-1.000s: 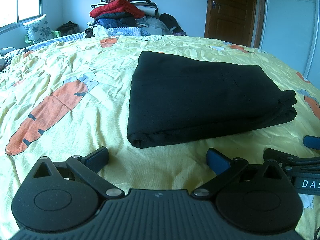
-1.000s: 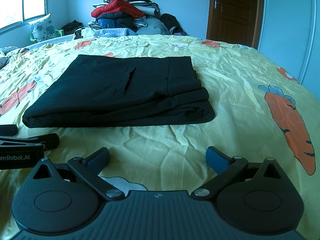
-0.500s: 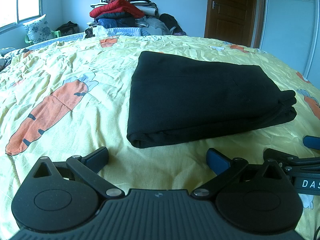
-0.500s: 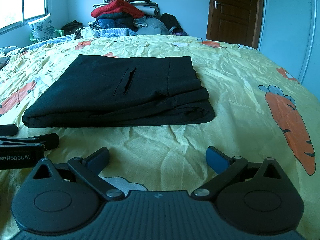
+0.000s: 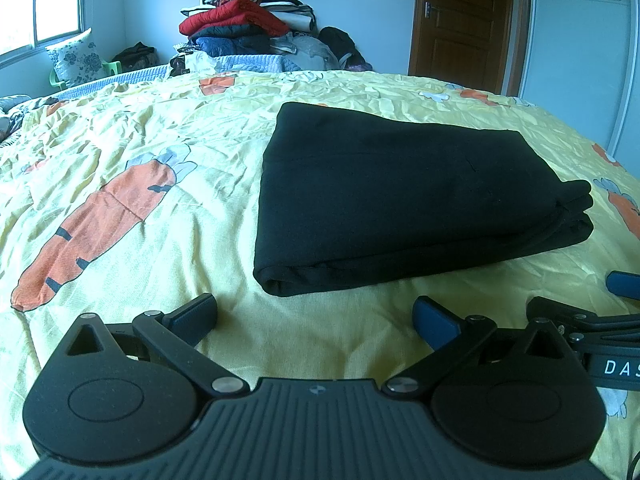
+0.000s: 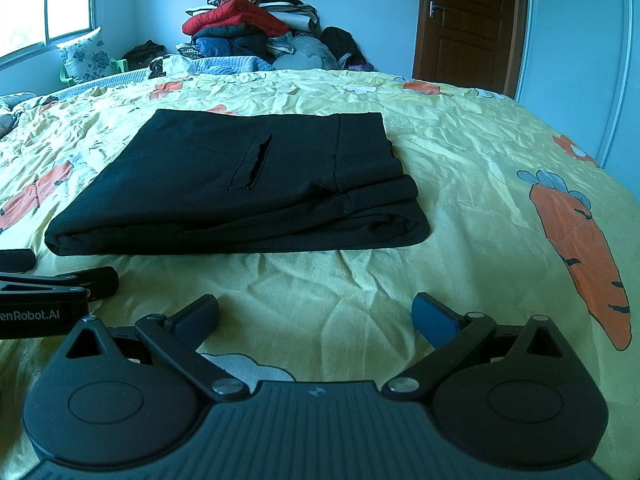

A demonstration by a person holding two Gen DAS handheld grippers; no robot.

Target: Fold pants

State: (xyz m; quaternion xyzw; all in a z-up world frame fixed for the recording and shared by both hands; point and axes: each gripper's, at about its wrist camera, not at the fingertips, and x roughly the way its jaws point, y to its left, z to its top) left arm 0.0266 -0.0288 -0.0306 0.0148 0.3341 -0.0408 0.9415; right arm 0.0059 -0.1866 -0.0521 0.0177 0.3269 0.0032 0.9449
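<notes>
Nothing moved since a second ago: left tool (image 5: 314, 314) and right tool (image 6: 316, 312) parked just short of the folded black pants (image 6: 240, 184) on the bed (image 6: 460, 152), jaws apart and empty, likely because folding looks done.

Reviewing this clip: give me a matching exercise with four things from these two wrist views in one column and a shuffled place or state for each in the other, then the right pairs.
Things
1. black pants
2. left gripper
3. pile of clothes
4. wooden door

Places or states
A. shut, in the far right corner of the room
B. folded flat on the carrot-print bedspread
C. open and holding nothing, near the pants' front edge
D. stacked against the far wall beyond the bed

Pairs: 1-B, 2-C, 3-D, 4-A
</notes>
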